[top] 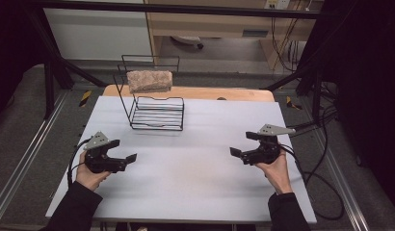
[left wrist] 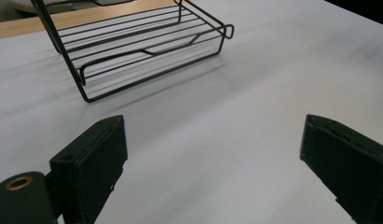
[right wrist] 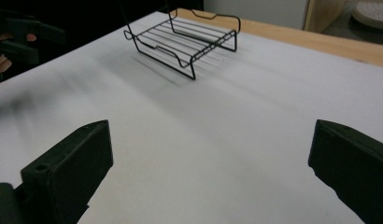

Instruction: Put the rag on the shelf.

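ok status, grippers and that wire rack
Left gripper and right gripper open, empty, low over table. Wire rack untouched, pinkish block on its upper tier. Nothing between.

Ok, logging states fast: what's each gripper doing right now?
Left gripper: open, holding nothing.
Right gripper: open, holding nothing.

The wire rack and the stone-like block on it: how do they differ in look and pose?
The wire rack is black, thin and open, so you see the white table through it; the block is solid, pinkish-beige and rough. The rack stands on the table with a low shelf and a tall back; the block lies flat on the upper tier, off the table. Both sit at the far side, apart from both grippers.
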The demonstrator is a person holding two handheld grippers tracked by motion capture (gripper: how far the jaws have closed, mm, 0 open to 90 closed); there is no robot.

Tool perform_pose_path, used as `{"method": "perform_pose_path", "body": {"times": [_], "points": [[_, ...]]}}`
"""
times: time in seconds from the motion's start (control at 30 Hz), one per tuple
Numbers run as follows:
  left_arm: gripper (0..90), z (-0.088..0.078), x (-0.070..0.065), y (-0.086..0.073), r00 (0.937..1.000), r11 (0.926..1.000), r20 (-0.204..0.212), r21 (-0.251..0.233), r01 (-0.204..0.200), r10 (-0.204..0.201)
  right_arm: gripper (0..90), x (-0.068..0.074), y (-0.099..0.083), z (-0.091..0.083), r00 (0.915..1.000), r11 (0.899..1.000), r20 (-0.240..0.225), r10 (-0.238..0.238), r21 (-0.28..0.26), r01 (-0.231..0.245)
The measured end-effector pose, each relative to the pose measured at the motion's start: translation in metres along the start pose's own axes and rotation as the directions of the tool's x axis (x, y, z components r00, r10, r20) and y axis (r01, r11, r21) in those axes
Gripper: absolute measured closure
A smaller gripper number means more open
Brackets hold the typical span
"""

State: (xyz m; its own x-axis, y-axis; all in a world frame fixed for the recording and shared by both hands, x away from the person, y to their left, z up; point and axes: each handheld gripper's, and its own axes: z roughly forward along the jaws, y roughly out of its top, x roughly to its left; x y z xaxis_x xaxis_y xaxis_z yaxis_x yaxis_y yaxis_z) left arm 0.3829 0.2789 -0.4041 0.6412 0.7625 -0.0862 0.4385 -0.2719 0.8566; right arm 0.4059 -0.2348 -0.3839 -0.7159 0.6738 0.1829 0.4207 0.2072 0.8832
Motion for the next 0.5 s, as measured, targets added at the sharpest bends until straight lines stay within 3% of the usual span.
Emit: {"method": "perform_pose_path", "body": {"times": [0.5], "points": [[9.0,0.005,-0.001,-0.019,0.9999,0.9998,0.015,0.021,0.005,-0.005,0.4,-0.019,-0.065,-0.024,0.9956,0.996,0.039,0.084,0.035,-0.086]]}}
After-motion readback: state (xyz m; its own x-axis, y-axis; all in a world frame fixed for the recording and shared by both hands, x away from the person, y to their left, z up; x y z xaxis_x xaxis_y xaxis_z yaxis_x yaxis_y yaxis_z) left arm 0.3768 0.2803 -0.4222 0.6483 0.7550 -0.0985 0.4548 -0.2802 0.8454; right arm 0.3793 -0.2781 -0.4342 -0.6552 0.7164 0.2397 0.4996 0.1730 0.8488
